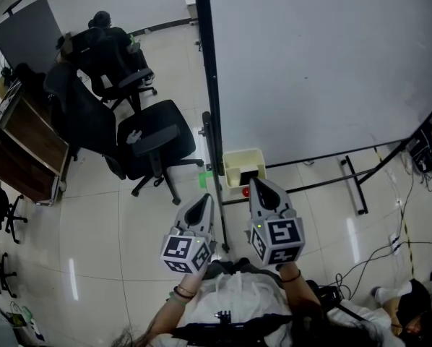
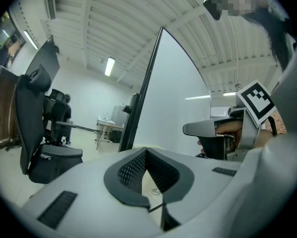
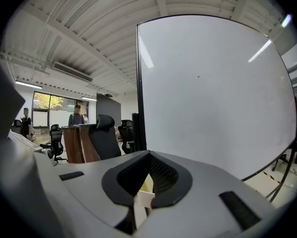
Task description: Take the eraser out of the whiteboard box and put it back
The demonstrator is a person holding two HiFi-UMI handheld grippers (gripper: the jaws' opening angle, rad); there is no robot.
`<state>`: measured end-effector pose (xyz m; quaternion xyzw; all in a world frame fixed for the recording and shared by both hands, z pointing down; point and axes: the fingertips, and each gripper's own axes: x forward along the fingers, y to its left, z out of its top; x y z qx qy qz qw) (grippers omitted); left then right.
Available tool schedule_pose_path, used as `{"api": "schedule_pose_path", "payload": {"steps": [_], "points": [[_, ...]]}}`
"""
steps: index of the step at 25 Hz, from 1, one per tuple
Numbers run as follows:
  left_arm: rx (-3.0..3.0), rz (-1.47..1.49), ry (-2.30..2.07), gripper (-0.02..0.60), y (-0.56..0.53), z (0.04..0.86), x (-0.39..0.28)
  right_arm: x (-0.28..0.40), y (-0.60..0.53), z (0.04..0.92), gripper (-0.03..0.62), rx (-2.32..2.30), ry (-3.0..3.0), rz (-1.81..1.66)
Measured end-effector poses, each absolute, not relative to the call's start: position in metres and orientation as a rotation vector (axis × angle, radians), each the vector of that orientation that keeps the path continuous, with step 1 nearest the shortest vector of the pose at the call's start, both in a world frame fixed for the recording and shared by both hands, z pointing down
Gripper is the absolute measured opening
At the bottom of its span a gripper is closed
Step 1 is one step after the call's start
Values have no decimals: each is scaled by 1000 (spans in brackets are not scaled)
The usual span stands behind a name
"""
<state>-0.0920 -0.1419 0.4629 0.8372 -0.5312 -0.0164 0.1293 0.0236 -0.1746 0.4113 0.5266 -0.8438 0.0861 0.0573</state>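
Note:
A cream whiteboard box (image 1: 236, 162) hangs at the lower left corner of the whiteboard (image 1: 324, 63). A dark shape (image 1: 251, 173) lies inside it; I cannot tell whether it is the eraser. A small red thing (image 1: 245, 191) sits just below the box. My right gripper (image 1: 258, 182) is shut and empty, its tip at the box's near edge. Between its pads the right gripper view shows a strip of the cream box (image 3: 145, 182) and a white and red bit (image 3: 146, 200). My left gripper (image 1: 207, 198) is shut and empty, left of the box by the board's post.
The whiteboard's black post (image 1: 210, 114) and floor stand (image 1: 355, 185) are in front of me. Black office chairs (image 1: 147, 139) stand to the left, with a wooden desk (image 1: 24, 147) beyond. Cables (image 1: 378, 255) lie on the tiled floor at the right.

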Motion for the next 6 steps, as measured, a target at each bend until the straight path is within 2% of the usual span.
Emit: {"api": "schedule_pose_path", "payload": {"steps": [6], "points": [[2438,-47,-1537,-15,-143,463,-91,20,-174,412,3,1573,-2552,269]]}}
